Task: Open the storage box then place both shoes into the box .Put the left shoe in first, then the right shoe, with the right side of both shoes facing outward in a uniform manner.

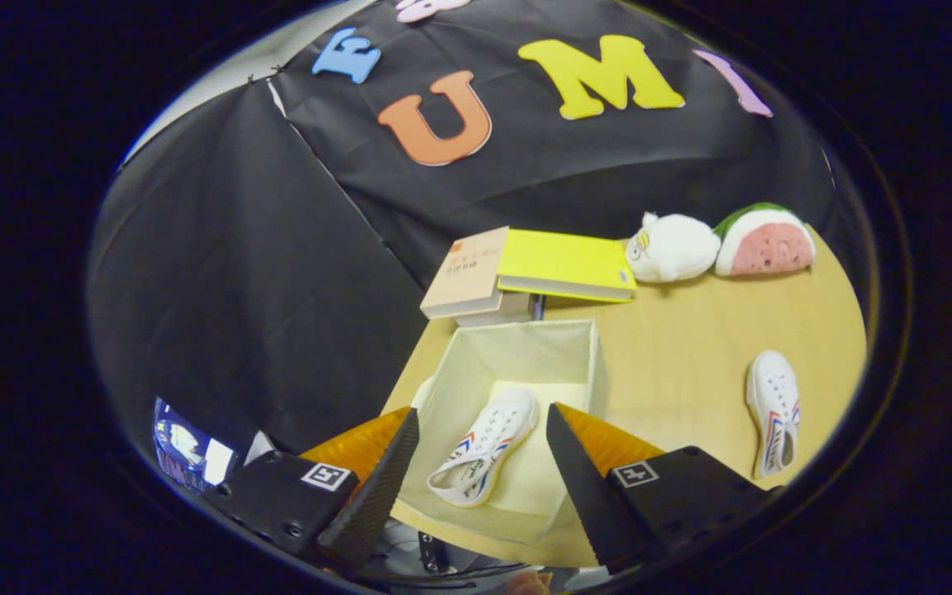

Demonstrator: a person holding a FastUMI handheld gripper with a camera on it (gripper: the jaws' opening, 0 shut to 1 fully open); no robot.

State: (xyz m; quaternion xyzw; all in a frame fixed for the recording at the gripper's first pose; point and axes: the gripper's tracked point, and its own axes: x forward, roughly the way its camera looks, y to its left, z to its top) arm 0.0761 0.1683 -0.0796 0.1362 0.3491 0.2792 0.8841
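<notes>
An open cream fabric storage box (525, 347) stands on the wooden table. One white shoe (484, 446) with red and blue stripes lies on its side on the box floor, seen between my fingers and below them. My gripper (483, 426) hovers above the box, open, with nothing between its fingers. The second white shoe (773, 409) lies on the table to the right of the box, well apart from the right finger.
Beyond the box lie stacked books, a tan one (466, 273) and a yellow one (565, 264). A white plush toy (673, 246) and a watermelon plush (767, 241) sit at the table's far right. The table edge (484, 537) runs just under the fingers.
</notes>
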